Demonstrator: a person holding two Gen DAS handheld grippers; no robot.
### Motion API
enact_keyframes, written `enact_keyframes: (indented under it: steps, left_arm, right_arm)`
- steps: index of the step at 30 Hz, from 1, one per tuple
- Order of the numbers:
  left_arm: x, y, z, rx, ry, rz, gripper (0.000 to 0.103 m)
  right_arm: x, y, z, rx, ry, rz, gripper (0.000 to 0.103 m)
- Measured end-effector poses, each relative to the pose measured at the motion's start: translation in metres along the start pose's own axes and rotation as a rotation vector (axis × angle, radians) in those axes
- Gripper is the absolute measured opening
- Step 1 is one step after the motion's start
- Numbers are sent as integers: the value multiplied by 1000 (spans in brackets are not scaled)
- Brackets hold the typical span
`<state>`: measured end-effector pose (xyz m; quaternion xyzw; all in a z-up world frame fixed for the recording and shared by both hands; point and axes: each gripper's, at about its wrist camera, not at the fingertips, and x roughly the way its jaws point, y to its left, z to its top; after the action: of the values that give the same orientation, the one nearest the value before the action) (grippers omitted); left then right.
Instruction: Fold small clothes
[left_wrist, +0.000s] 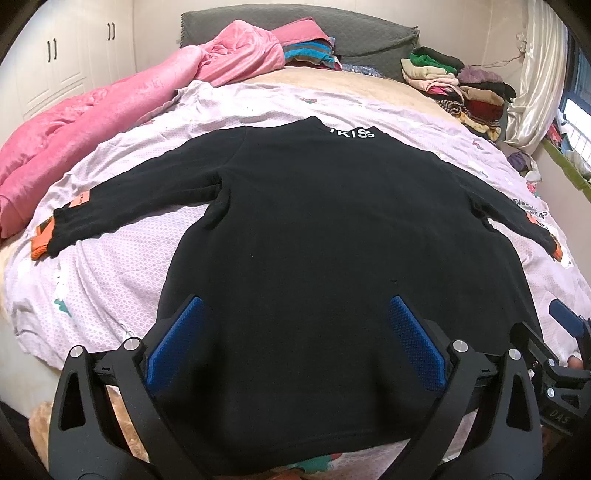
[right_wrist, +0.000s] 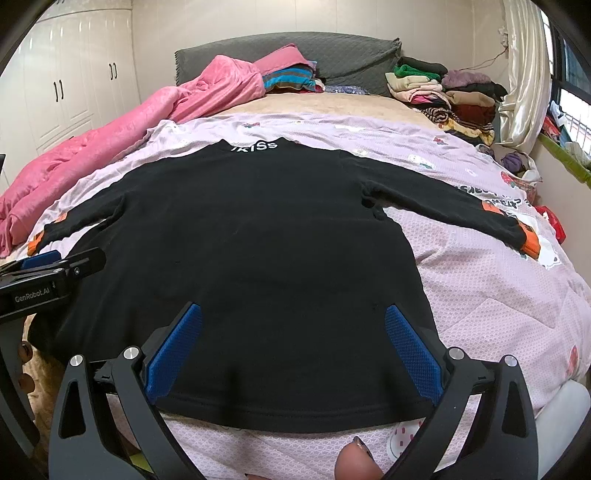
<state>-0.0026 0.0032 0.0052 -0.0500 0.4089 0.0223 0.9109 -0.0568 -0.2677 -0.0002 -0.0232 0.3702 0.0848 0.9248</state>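
On the bed (right_wrist: 498, 295), over a lilac quilt (left_wrist: 122, 266) with small cartoon prints, a black sweater (left_wrist: 332, 229) lies flat with its back up and both sleeves spread out to the sides. White letters stand on its collar; I can read "KISS" or something close, the first letter is partly hidden. Each sleeve ends in an orange cuff (right_wrist: 532, 242) with a patch, and the writing on the patches is too small to read.

From the right wrist camera I see my left gripper (right_wrist: 55, 273) at the left edge, and on its black body stands "GenRobot.AI". From the left wrist camera my right gripper (left_wrist: 565, 354) shows at the right edge, with the letters "DAS" on its frame.

My left gripper (left_wrist: 291, 332) hangs over the lower part of the sweater, near the hem; its blue pads (left_wrist: 173, 343) stand wide apart and hold nothing. My right gripper (right_wrist: 293, 332) is also wide open and empty, over the hem at the right half of the sweater. Whether the pads touch the cloth I cannot tell.

Behind the sweater lie a pink blanket (left_wrist: 92, 122) on the left and a pile of folded clothes (right_wrist: 443, 96) at the far right, beside a grey headboard (right_wrist: 332, 48).
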Motion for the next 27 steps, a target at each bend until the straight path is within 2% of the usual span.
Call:
enact_keyframes:
  steps: [14, 27]
  left_arm:
    - [-2, -2, 3, 6, -14, 3, 94]
    - [8, -8, 16, -10, -5, -8, 94]
  right_arm:
    - [1, -1, 4, 3, -7, 11, 99]
    - [3, -9, 29, 29, -48, 27, 99]
